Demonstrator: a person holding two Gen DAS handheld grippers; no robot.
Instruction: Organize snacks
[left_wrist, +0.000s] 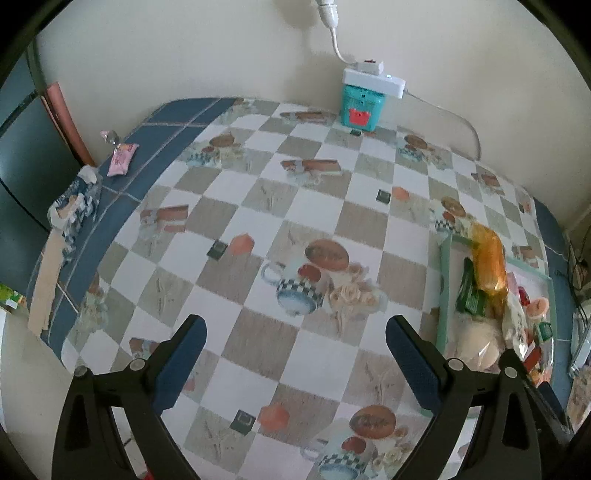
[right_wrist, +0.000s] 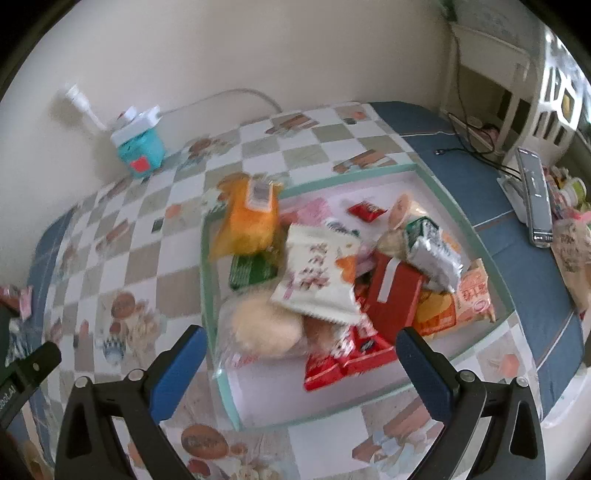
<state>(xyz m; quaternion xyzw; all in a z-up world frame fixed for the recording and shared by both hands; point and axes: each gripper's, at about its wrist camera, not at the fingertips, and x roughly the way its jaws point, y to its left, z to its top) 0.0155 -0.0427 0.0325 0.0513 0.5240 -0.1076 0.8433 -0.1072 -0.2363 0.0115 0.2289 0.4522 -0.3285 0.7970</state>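
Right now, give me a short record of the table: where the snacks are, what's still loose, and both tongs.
tray: green-rimmed tray, right part of the table
in tray: heap of snack packets, orange bag leaning over the far rim
loose: pink packet, blue-white packet at the left edge
left tongs: open, holding nothing
right tongs: open, holding nothing

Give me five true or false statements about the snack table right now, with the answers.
1. Both grippers are open and empty. True: the left gripper and the right gripper hold nothing.
2. The tray holds a pile of snacks. True.
3. The orange packet lies flat on the tray floor. False: it leans over the tray's rim.
4. Every snack is in the tray. False: a pink packet lies at the table's far left edge.
5. The teal box sits inside the tray. False: it stands by the wall, apart from it.
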